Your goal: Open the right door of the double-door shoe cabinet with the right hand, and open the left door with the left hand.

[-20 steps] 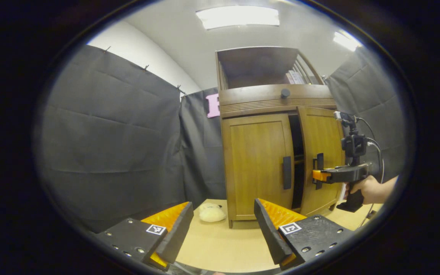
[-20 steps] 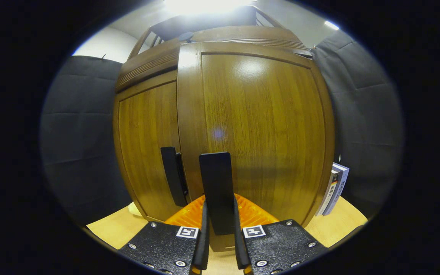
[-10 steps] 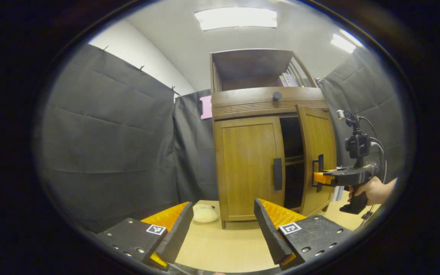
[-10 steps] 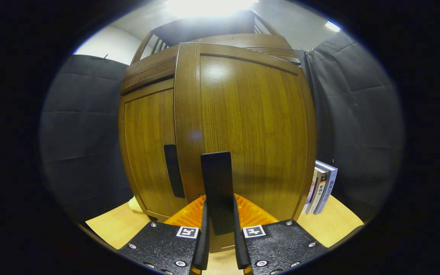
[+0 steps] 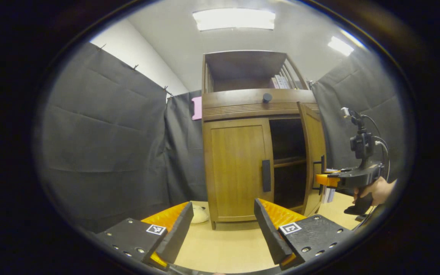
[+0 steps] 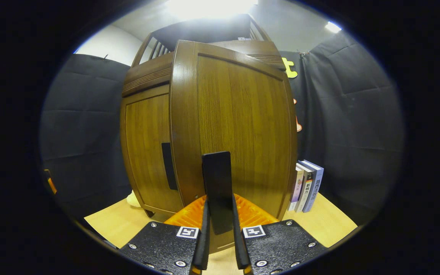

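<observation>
Black cloth walls close the booth on both sides of a pale wooden tabletop (image 5: 224, 244), on which the shoe cabinet (image 5: 256, 103) stands against the back. From the left gripper view, bare tabletop runs from the left gripper (image 5: 224, 229) up to the cabinet's foot, so open room lies straight ahead of the jaws. That gripper hangs with its jaws spread wide and nothing between them. The left door (image 5: 237, 170) is closed, beyond and slightly above the jaws, its dark vertical handle (image 5: 266, 175) up past the right-hand finger. A small pale soft object (image 5: 199, 214) lies on the table at the cabinet's left foot, just beyond the left-hand finger.

The right door (image 5: 315, 160) stands swung well out, its free edge turned toward the camera and the dark interior with a shelf (image 5: 288, 162) exposed. The right gripper (image 5: 321, 180), held by a hand (image 5: 376, 191), meets that door at its handle. In the right gripper view the right door handle (image 6: 217, 191) rises upright between the jaws, both fingers clenched against it. Books (image 6: 306, 185) stand upright on the table beyond the door's hinge edge, right of the jaws.
</observation>
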Available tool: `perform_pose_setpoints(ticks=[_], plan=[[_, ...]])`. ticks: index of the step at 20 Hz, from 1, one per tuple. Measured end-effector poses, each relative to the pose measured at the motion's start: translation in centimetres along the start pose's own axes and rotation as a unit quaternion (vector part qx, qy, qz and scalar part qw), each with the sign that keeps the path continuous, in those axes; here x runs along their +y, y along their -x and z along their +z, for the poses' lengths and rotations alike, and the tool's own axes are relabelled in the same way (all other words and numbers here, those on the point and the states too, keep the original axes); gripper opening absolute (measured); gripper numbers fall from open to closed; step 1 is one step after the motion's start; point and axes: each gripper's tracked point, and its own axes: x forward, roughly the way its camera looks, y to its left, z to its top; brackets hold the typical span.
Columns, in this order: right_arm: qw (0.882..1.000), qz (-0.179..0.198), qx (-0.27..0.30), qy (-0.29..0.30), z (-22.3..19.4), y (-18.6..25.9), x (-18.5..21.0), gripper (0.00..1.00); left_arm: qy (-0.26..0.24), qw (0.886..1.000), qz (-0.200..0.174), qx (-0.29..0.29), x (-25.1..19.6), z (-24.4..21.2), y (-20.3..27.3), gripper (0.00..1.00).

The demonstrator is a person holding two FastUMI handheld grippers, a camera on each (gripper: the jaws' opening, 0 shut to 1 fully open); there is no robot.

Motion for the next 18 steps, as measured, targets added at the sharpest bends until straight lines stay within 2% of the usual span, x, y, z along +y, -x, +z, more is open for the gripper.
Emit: perform_pose_setpoints(ticks=[18], plan=[[0.998, -0.057, -0.006, 0.029, -0.2, 5.7, -6.3, 0.27, 0.009, 0.997, -0.071, -0.006, -1.0, 0.1, 0.0, 0.91]])
